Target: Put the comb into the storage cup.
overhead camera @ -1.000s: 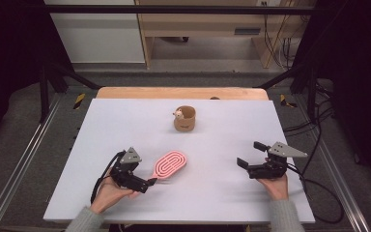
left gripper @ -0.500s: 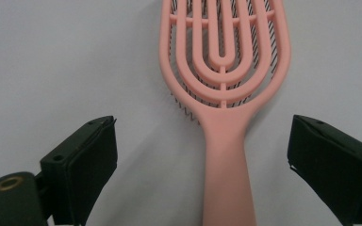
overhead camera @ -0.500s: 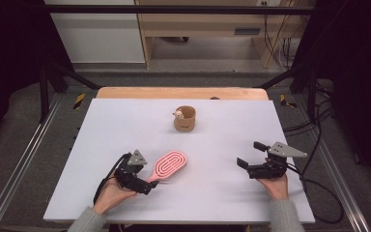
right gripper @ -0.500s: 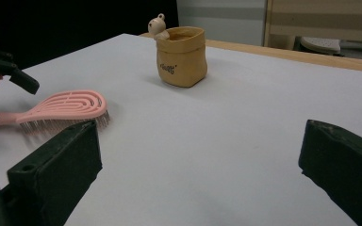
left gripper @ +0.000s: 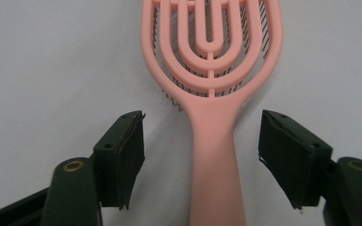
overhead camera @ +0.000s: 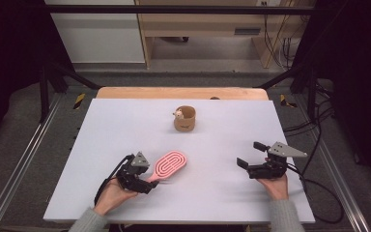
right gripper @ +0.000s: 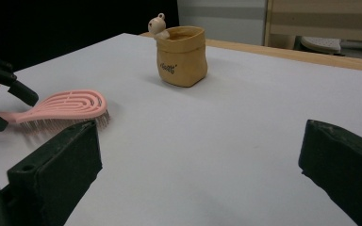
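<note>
The hairbrush [left gripper: 212, 70] is salmon pink with dark bristles and a looped, openwork head. The cup [overhead camera: 185, 119] is tan, with dark lettering and a cream bear figure at its rim. The desk [overhead camera: 125, 125] is pale lavender-white, wood-toned along its far edge.

Left hand [overhead camera: 111, 195] is entering from the lower left of the high view, holding the left gripper [overhead camera: 147, 182] low and angled toward upper right. Its jaws are standing well apart, nothing clamped between them. Right hand [overhead camera: 274, 186] is sitting at lower right, holding the right gripper [overhead camera: 250, 155] pointed toward frame left, jaws spread wide.
</note>
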{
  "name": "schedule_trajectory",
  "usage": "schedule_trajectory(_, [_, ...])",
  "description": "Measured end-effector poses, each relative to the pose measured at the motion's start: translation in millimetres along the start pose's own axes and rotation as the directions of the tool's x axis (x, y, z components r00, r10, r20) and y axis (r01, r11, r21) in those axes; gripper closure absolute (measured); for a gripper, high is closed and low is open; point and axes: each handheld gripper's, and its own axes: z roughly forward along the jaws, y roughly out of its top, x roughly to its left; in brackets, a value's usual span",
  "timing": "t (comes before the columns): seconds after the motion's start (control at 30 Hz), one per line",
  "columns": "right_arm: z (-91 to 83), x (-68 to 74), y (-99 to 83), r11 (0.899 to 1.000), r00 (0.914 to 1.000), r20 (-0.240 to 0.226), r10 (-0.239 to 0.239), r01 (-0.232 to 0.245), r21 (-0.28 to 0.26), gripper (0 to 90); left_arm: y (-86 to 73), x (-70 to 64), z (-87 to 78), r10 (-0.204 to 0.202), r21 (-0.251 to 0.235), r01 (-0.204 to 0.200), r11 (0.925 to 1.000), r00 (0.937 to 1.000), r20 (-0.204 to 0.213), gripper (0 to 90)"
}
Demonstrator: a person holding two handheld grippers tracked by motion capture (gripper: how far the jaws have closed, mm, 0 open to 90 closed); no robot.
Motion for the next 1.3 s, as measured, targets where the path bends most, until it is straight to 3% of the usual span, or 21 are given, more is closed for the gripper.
schedule_trajectory(0.3, [0.0, 0.0, 0.0, 1.000, 1.0000, 0.000, 0.000, 0.000, 0.001, 0.3, 1.8, -2.6, 1.4, 0.016, 0.018, -0.016, 0.9997, 0.9999, 0.005, 45.2])
schedule_trajectory(0.67, [-0.3, 0.0, 0.1, 1.000, 1.0000, 0.001, 0.002, -0.002, 0.001, 0.4, 3.9, -2.8, 4.6, 0.003, 0.039, -0.003, 0.9992, 1.0000, 0.003, 57.2])
schedule_trajectory(1.3, [-0.2, 0.1, 0.2, 1.000, 1.0000, -0.001, 0.003, -0.003, 0.000, 0.4, 9.2, -4.8, 9.0, 0.003, 0.078, -0.002, 0.9970, 1.0000, -0.009, 65.3])
